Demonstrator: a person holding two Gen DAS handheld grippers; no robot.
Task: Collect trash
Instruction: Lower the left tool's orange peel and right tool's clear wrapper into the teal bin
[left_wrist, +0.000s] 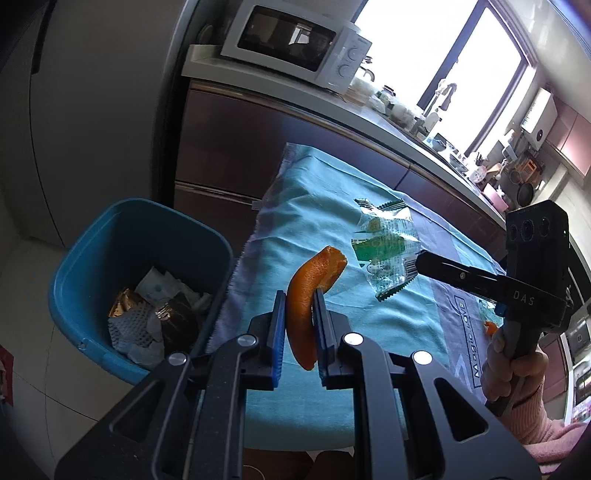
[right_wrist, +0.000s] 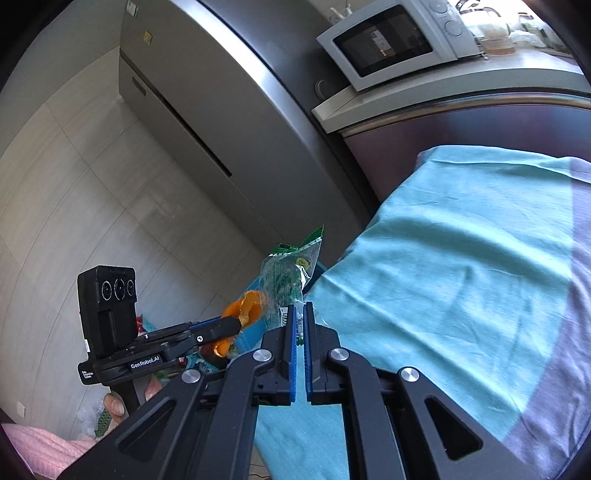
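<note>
The left gripper (left_wrist: 300, 306) pinches a curved strip of orange peel (left_wrist: 309, 291), its long axis upright between the jaws. The blue plastic trash bin (left_wrist: 92, 254) lies to its left and lower — nearer this hand. The right gripper (right_wrist: 300, 317), jaws pressed on a clear green-printed plastic wrapper (right_wrist: 291, 277), hangs over the teal-clothed surface (right_wrist: 443, 258) — farther off.

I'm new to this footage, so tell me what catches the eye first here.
The bright orange peel stands out, clamped in the left gripper above the teal tablecloth, close to the blue bin of trash on the floor. The right gripper pinches a clear green-printed wrapper at the table's edge. Behind, a white microwave sits on the counter.
</note>
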